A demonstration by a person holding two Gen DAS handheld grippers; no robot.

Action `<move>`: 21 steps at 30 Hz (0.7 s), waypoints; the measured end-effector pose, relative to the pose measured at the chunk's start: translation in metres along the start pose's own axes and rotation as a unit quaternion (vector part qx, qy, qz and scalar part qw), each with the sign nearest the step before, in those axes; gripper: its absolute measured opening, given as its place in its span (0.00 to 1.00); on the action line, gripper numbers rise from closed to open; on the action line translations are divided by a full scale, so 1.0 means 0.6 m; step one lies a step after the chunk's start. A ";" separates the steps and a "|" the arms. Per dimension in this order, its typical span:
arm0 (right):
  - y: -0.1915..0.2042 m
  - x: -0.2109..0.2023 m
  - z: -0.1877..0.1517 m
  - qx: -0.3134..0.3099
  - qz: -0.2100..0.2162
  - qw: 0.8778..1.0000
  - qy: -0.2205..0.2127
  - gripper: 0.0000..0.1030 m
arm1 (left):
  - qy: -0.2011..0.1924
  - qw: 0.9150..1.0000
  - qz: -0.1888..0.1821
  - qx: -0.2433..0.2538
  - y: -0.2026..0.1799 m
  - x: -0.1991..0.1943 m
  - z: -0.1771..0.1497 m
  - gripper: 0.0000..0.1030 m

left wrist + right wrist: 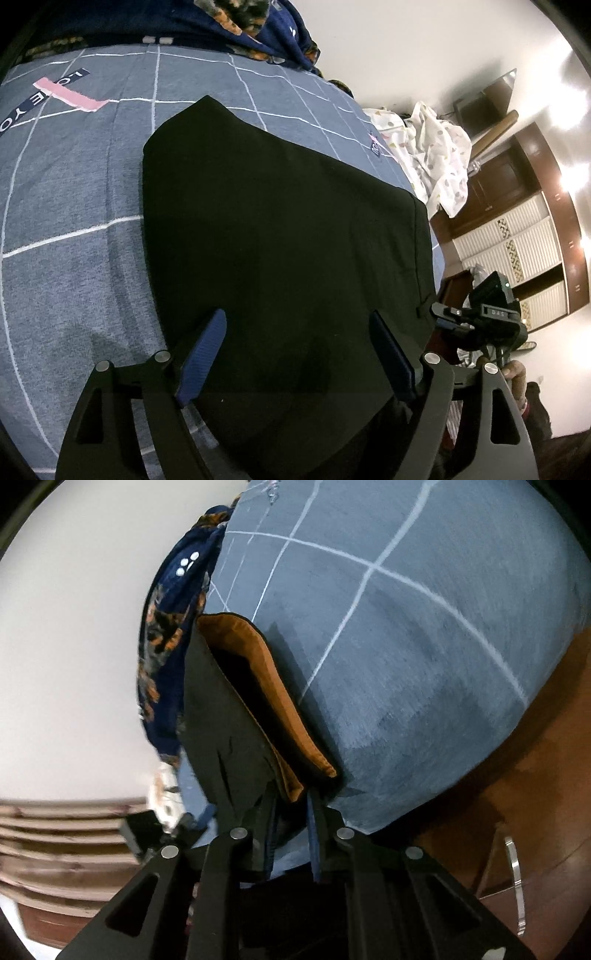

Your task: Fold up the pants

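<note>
blue-padded fingers [201, 356] of the left gripper [295, 354] fill the bottom of the left wrist view, spread wide with nothing pinched between them. they hover just above the black pants [280, 236], which lie flat across the grey-blue checked bedsheet [74, 206] on the bed. a navy patterned blanket [258, 33] is bunched at the far edge of the bed, and a white spotted cloth [439, 166] lies heaped off the bed's right side. the right gripper [476, 321] shows at the right edge of the pants.

from the right wrist view, the right gripper [291, 812] has its jaws drawn nearly together, clamped on an edge of the pants [236, 738], whose orange-brown lining [269, 686] is turned outward. the lifted fabric stands over the bedsheet [424, 646], with the navy blanket [173, 627] beside it.
</note>
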State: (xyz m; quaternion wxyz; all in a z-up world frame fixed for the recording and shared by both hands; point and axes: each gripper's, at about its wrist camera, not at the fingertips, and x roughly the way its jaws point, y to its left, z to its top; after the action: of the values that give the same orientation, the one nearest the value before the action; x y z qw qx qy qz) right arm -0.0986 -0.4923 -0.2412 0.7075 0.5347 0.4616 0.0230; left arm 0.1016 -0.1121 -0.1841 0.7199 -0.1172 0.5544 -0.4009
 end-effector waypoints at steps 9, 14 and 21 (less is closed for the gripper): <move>-0.009 -0.029 0.015 0.030 0.004 0.999 -0.036 0.58 | -0.002 1.000 -0.003 0.001 0.002 -0.001 -0.005 0.81; -0.016 -0.016 0.025 0.041 0.036 0.998 -0.020 0.61 | -0.001 1.000 -0.002 0.007 0.000 0.000 -0.005 0.83; 0.024 0.009 0.028 -0.015 0.027 1.000 -0.005 0.22 | -0.001 1.000 -0.001 0.013 -0.003 0.000 -0.005 0.84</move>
State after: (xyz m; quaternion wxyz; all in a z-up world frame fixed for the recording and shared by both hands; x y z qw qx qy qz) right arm -0.0776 -0.4954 -0.2337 0.7170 0.5361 0.4432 0.0461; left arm 0.0980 -0.1123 -0.1843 0.7217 -0.1089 0.5485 -0.4080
